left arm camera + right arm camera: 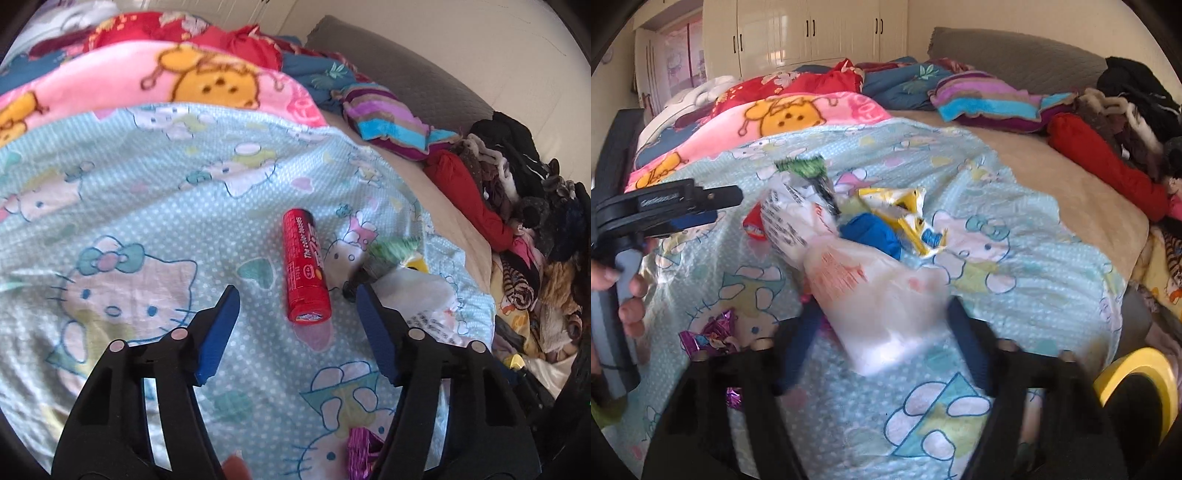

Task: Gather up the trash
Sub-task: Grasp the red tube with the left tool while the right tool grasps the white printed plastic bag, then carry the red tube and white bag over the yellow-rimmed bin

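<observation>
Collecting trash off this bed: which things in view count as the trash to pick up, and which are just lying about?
Trash to collect:
- red tube
- white plastic bag
- yellow wrapper
- purple foil wrapper
- green-topped packet

Just lying about:
- cat-print sheet
- pink blanket
- striped cushion
- clothes pile
- yellow tape roll

The right gripper [879, 332] and the white plastic bag [882, 295] between its fingers are smeared by motion, so contact cannot be told. Behind that bag, only the end of the red tube [753, 225] shows. Below the bag, the purple foil wrapper [360, 456] is cut off by the left wrist picture's bottom edge.
</observation>
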